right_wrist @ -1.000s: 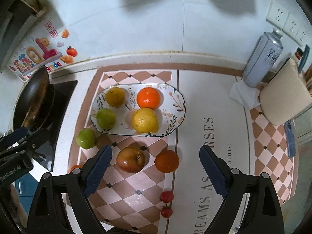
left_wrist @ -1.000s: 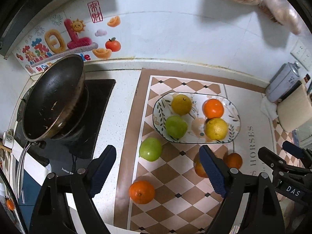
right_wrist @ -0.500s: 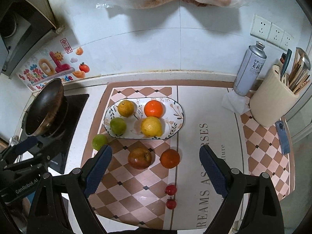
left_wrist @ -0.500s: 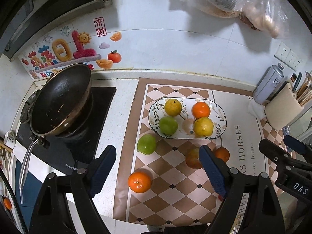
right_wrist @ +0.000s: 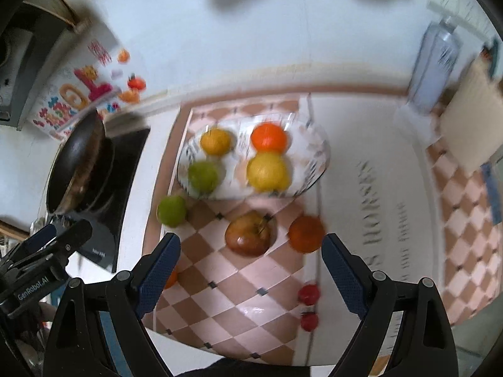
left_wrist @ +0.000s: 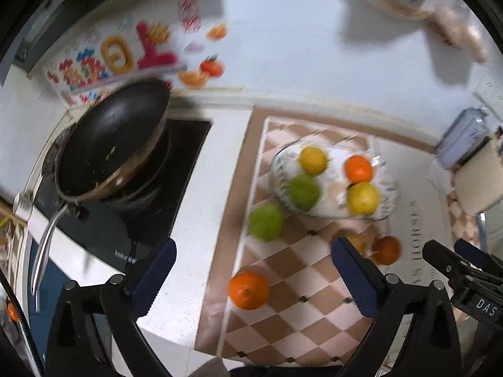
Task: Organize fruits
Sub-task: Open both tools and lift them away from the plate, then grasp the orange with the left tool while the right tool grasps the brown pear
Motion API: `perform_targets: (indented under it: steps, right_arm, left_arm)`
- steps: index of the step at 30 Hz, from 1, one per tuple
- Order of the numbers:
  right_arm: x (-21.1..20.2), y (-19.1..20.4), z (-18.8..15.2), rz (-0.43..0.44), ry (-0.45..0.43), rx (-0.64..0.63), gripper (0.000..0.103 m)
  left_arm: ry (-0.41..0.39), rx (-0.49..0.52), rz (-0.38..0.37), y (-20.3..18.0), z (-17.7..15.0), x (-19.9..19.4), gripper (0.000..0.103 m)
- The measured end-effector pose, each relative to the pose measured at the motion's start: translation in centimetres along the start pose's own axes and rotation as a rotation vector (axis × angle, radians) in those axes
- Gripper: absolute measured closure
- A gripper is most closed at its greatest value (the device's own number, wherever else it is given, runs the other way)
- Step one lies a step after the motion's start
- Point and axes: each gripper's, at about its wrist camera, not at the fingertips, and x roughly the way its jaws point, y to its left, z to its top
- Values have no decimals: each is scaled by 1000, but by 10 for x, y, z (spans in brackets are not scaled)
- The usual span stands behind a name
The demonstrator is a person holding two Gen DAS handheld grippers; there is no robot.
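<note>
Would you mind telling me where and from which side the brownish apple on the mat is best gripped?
Probably across its widest middle, coming straight down from above with the right gripper, which is open and nearest. The brownish apple lies with its stem tilted toward the orange close on its right, so place the fingers front and back rather than left and right.

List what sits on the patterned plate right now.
On the plate sit four fruits: a yellow-orange citrus, an orange, a green apple and a lemon. Whatever lies under them is hidden, and blur softens details.
</note>
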Motion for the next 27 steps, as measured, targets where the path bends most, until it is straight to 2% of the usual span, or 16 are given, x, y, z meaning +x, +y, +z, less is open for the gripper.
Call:
perform_targets:
  steps: [1, 3, 5, 8, 11, 18, 19, 22, 23, 27]
  right_arm:
    - [14, -1, -1, 10, 27, 5, 10]
    - [43, -2, -1, 25, 79, 16, 10]
    - [69, -3, -2, 28, 120, 22, 10]
    - [105, -2, -1, 17, 176, 17, 16]
    - [134, 0, -1, -9, 220, -3, 21]
    - [172, 7, -6, -32, 292, -35, 27]
    - [176, 7, -5, -37, 294, -36, 28]
    - [185, 4, -5, -27, 293, -24, 30]
    - [186, 3, -5, -24, 287, -25, 30]
    - [185, 7, -8, -29, 299, -49, 31]
  left_arm:
    - [-2, 3, 23, 4, -3, 10, 2]
    - [69, -13, 40, 13, -10, 35, 2]
    - [146, -36, 41, 22, -19, 59, 2]
    - [243, -65, 28, 28, -35, 89, 2]
    - [315, -75, 16, 28, -47, 115, 2]
    - [407, -55, -12, 14, -60, 154, 2]
    - [410, -48, -15, 11, -61, 157, 5]
    - [417, -20, -21, 2, -63, 166, 29]
    - [426, -8, -22, -2, -65, 170, 42]
    - [409, 29, -2, -9, -69, 167, 43]
